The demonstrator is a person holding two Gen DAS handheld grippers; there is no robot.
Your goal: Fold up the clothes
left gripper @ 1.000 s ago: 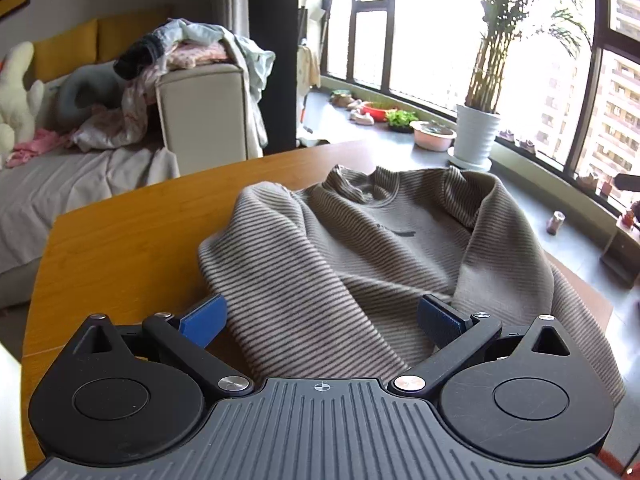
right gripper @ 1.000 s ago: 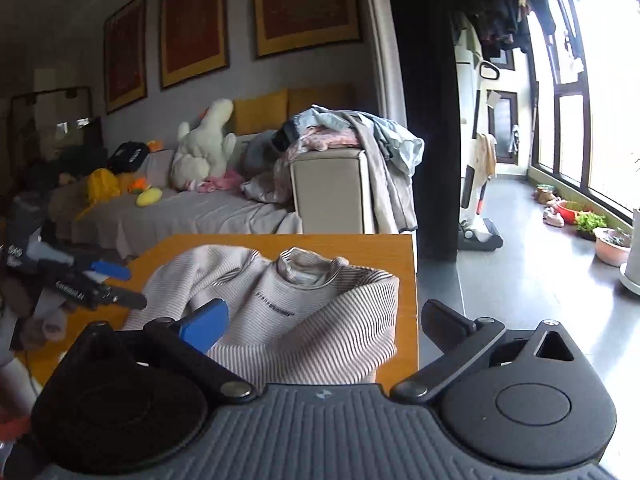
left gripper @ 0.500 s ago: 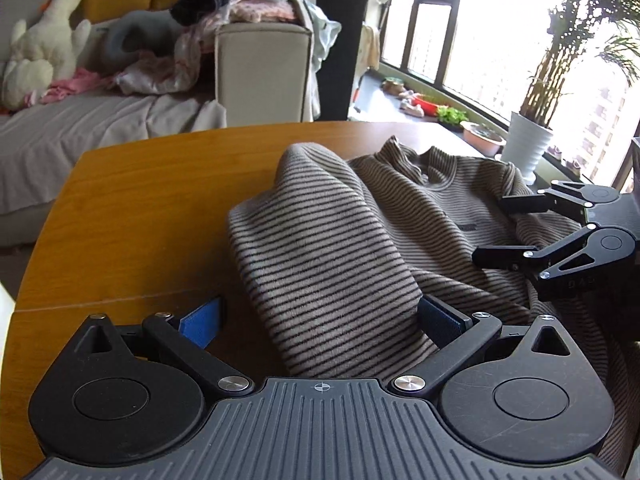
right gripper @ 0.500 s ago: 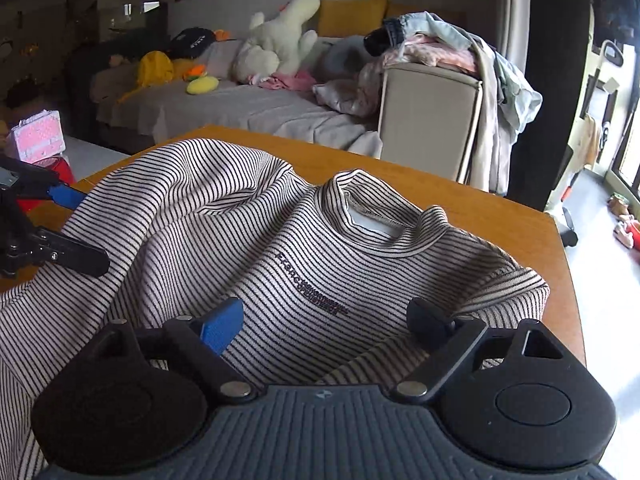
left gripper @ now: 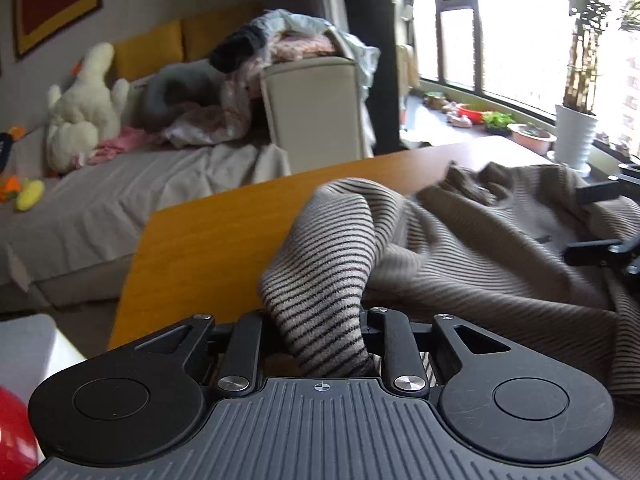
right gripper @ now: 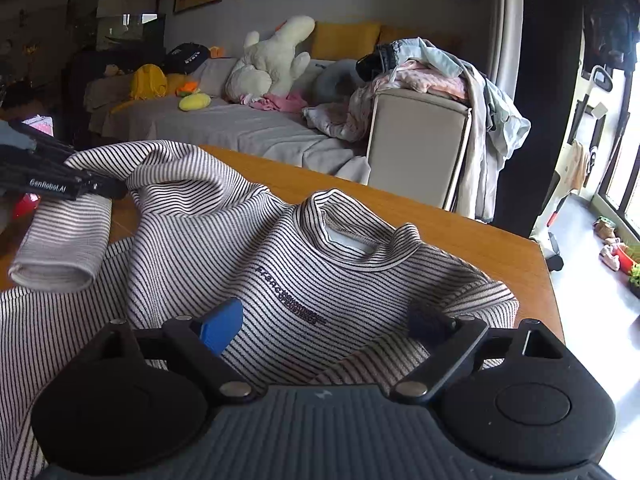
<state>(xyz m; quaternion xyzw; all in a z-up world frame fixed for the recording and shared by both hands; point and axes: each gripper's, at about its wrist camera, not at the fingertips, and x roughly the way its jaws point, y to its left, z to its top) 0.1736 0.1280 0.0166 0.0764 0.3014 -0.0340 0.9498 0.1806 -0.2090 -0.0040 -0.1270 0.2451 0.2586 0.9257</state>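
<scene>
Since the earlier frame our left hand-held gripper (left gripper: 325, 340) has clamped down: its jaws, wide apart a moment ago, are now pinched tight on the sleeve (left gripper: 320, 272) of the striped sweater (right gripper: 288, 272), and the cuff (right gripper: 60, 248) hangs lifted beside it in the right wrist view. Our right hand-held gripper (right gripper: 324, 320) has come down low over the sweater's chest; its jaws have just been widening a little and stand spread, with the striped cloth under them but nothing pinched. The sweater lies face up on the wooden bench (right gripper: 460, 220), collar (right gripper: 352, 232) toward the far edge. Behind it we see a sofa (right gripper: 240, 128) and a heap of clothes (right gripper: 432, 76).
</scene>
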